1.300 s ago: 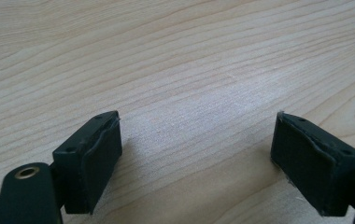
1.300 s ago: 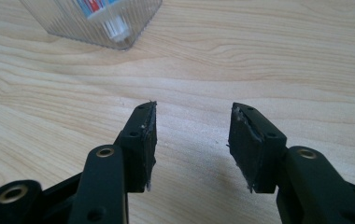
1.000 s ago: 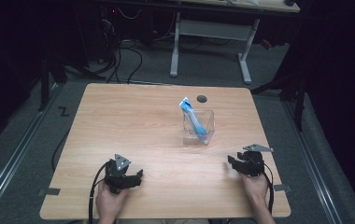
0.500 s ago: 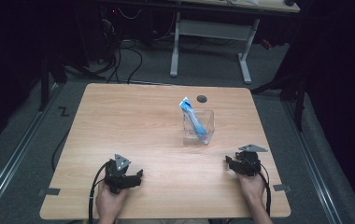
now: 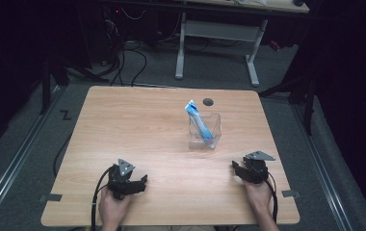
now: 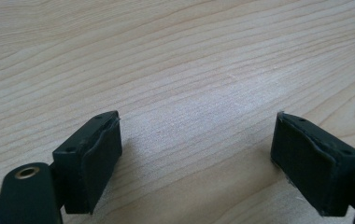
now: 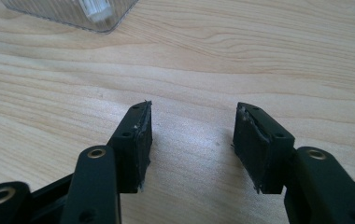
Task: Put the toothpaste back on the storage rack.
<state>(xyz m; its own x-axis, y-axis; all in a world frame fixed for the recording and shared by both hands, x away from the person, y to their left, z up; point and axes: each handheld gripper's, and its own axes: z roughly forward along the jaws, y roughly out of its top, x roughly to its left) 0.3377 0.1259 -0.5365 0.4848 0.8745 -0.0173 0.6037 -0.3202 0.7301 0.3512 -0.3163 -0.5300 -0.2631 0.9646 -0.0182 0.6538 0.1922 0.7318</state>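
A clear plastic cup (image 5: pixel 205 131) stands on the wooden table (image 5: pixel 137 125), right of its middle, with a blue and white tube (image 5: pixel 198 122) leaning inside it. My left gripper (image 5: pixel 142 180) rests near the front left of the table, open, with bare wood between its pads (image 6: pixel 96 163). My right gripper (image 5: pixel 235 168) sits near the front right, short of the cup. It is open with nothing between its pads (image 7: pixel 136 142), and its jaws have just been opening. The cup's base (image 7: pixel 73 11) shows at the top left of the right gripper view.
A small dark round hole (image 5: pixel 208 102) sits in the table behind the cup. Past the far edge stand a white desk frame (image 5: pixel 217 33) and loose cables (image 5: pixel 123 53) on the grey floor. Metal rails (image 5: pixel 22 149) run along both sides.
My right gripper has shifted slightly down and left toward the table's front. The left gripper, the cup and the tube have stayed where they were.
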